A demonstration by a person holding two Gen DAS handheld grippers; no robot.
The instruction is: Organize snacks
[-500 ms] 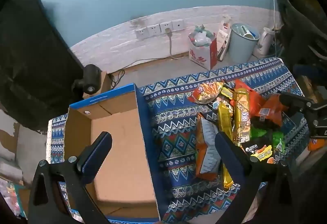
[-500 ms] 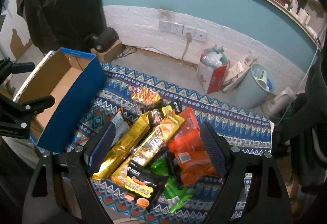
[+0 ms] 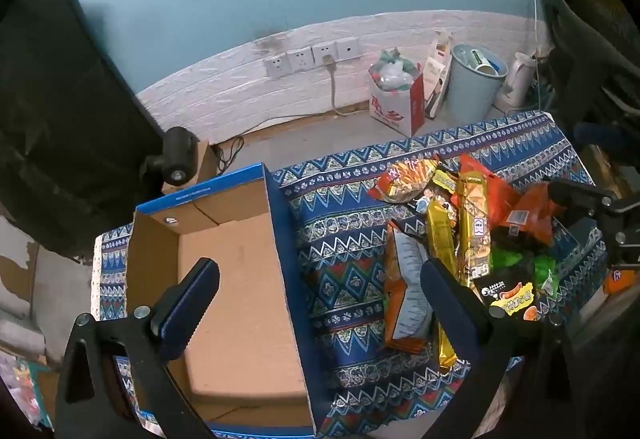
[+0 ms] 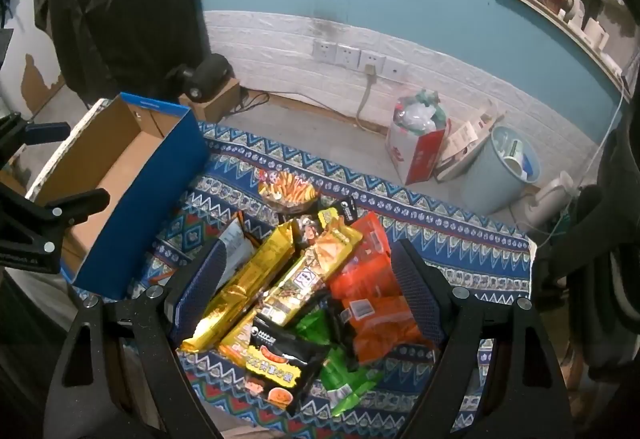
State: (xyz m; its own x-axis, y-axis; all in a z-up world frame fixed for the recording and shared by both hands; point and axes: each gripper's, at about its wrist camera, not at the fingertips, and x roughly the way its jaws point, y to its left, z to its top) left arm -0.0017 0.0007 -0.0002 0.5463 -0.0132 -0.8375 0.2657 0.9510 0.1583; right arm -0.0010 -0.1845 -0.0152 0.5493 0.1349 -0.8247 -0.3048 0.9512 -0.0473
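Both hand-held grippers, left (image 3: 320,291) and right (image 4: 310,279), wide open, empty; snack packets' (image 4: 280,291) print illegible.

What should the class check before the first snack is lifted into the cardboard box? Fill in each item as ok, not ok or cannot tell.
1. Cardboard box empty and open on top: ok.
2. Right gripper open, nothing held: ok.
3. Left gripper open, nothing held: ok.
4. Snack pile lies on the patterned cloth, beside the box: ok.
5. Black packet on top and free to lift: ok.
6. Packets under the pile all countable: cannot tell.
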